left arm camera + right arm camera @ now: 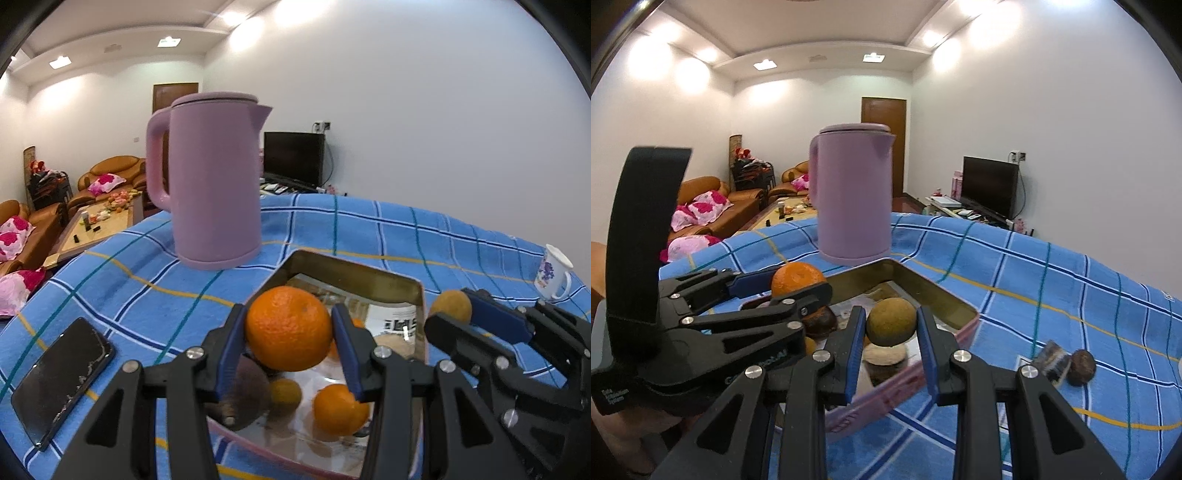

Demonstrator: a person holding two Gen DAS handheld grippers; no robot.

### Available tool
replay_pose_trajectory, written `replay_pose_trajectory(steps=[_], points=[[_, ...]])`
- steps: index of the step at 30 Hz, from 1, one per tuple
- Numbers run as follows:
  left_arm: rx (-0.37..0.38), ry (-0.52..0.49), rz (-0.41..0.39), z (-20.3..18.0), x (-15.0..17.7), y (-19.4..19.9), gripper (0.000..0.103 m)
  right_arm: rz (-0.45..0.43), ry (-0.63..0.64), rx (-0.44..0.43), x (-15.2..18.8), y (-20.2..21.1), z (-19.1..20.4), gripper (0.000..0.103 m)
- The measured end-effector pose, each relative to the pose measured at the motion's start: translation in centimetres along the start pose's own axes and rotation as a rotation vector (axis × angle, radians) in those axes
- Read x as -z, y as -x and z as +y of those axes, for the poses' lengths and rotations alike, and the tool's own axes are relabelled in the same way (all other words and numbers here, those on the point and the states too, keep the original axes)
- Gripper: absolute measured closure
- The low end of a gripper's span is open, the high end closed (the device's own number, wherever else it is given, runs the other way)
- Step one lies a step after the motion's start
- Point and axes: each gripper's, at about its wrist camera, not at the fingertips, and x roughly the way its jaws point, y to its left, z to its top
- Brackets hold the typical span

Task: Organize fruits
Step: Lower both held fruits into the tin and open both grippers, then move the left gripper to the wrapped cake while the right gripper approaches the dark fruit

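Note:
My left gripper (289,314) is shut on a large orange (289,332) and holds it above the open metal tin (354,273). In the tin lie a smaller orange (340,408), a small yellow-green fruit (285,393) and a dark brown fruit (245,391). My right gripper (891,317) is shut on a round tan-brown fruit (892,323), which hangs over the tin's near right side (960,321). In the right wrist view the left gripper (799,282) with its orange (798,277) is just to the left.
A pink kettle (210,177) stands behind the tin on the blue checked cloth (369,229). A phone (62,380) lies at the left and a white mug (554,275) stands at the far right. A dark fruit (1080,367) and a small wrapped item (1052,360) lie right of the tin.

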Motion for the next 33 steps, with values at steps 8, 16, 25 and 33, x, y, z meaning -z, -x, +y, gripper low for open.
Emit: replay_pose_trajectory(steps=[8,16,25,33], points=[[-0.029,0.012,0.04,1.2,0.3,-0.6,0.054,0.04,0.019,-0.045,0.5,-1.4,1.4,0.073],[-0.038,-0.026,0.054,0.9,0.3,-0.9,0.053,0.106,-0.029,-0.098,0.7,-2.8,0.6,0.073],[-0.021,-0.023,0.076,1.0,0.4,-1.2,0.047,0.153,-0.062,-0.135,0.9,-3.6,0.1,0.072],[-0.051,-0.001,0.033,1.4,-0.1,-0.2,0.022,0.106,-0.099,-0.096,0.8,-2.5,-0.9,0.044]])
